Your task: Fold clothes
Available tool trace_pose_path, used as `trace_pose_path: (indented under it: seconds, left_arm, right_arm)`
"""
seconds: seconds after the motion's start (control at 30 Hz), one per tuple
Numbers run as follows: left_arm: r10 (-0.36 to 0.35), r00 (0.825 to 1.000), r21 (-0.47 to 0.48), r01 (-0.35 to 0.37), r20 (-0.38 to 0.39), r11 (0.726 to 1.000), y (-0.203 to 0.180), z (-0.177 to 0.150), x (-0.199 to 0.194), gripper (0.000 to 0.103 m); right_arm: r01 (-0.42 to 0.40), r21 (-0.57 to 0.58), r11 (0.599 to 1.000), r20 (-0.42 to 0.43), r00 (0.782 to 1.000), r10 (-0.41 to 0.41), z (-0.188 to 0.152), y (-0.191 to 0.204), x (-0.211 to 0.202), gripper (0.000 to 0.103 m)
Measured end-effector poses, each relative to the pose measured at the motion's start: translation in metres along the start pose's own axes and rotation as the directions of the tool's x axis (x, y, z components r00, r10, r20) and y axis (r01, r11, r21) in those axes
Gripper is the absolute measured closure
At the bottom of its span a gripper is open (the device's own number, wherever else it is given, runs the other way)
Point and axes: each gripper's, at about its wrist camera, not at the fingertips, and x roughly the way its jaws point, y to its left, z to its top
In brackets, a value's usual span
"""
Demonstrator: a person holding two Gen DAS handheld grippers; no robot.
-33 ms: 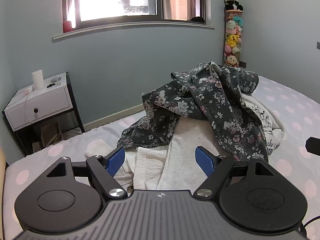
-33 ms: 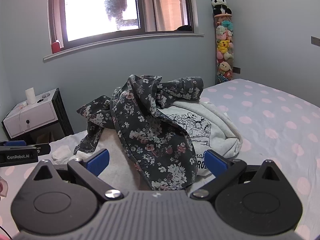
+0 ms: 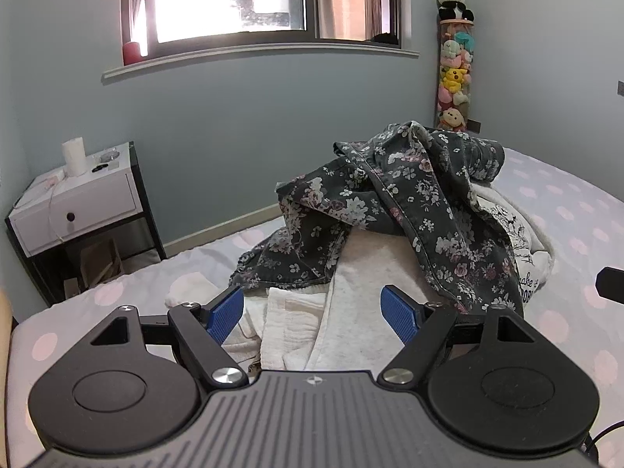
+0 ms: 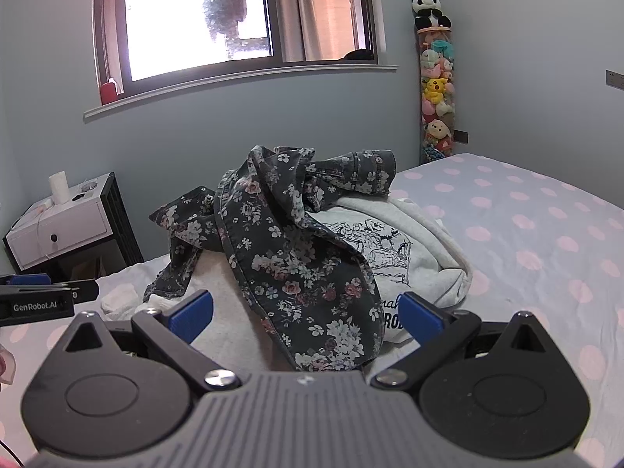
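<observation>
Nearest us, left gripper (image 3: 316, 314) w/ jaws spread wide, holding nothing, hovering over white towels (image 3: 286, 321) at the pile's near edge; right gripper (image 4: 306, 318) likewise wide and empty, the hem of the floral denim jacket (image 4: 296, 269) lying btwn its fingers but not pinched; we see no change to report, nothing gripped yet, so we judge folding hasn't begun. Behind, the jacket drapes over a cream garment (image 3: 362, 273) and a printed grey sweatshirt (image 4: 390, 241), all heaped on the polka-dot bed (image 4: 526, 234); beyond, nightstand (image 3: 78, 202), window (image 3: 234, 0), and a plush-toy tube (image 4: 436, 89) in the corner.
</observation>
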Motion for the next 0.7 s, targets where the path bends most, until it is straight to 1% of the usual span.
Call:
trace_pose_path:
  seconds: [0.1, 0.17, 0.23, 0.27, 0.4, 0.6, 0.7]
  left_arm:
    - [-0.024, 1.0, -0.016, 0.024, 0.011, 1.0, 0.005, 0.001, -0.001, 0.026]
    - [-0.076, 0.996, -0.037, 0.078, 0.043, 0.996, 0.009, 0.002, -0.008, 0.026]
    - [-0.128, 0.989, -0.056, 0.132, 0.075, 0.99, 0.014, 0.002, -0.016, 0.026]
    - [-0.143, 0.986, -0.062, 0.148, 0.088, 0.987, 0.014, 0.003, -0.019, 0.026]
    - [-0.092, 0.992, -0.051, 0.097, 0.086, 0.994, 0.001, 0.006, -0.017, 0.026]
    - [-0.097, 0.99, -0.009, 0.099, 0.098, 0.995, -0.005, 0.008, -0.021, 0.026]
    - [-0.089, 0.992, -0.016, 0.091, 0.089, 0.996, -0.004, 0.008, -0.019, 0.026]
  right_arm:
    - [-0.003, -0.001, 1.0, -0.001, 1.0, 0.003, 0.0, 0.0, -0.001, 0.001]
    - [-0.005, -0.001, 1.0, -0.002, 1.0, 0.005, -0.001, 0.0, -0.001, 0.001]
    - [-0.007, -0.001, 1.0, -0.003, 1.0, 0.007, -0.001, 0.0, -0.001, 0.001]
    - [-0.007, -0.002, 1.0, -0.004, 1.0, 0.007, -0.001, 0.0, -0.002, 0.001]
    - [-0.008, -0.006, 1.0, -0.003, 1.0, 0.008, 0.001, -0.006, -0.007, 0.001]
    - [-0.003, -0.012, 1.0, -0.001, 1.0, 0.003, -0.002, -0.002, -0.006, 0.001]
    - [-0.004, -0.013, 1.0, -0.004, 1.0, 0.004, -0.003, -0.001, -0.007, 0.001]
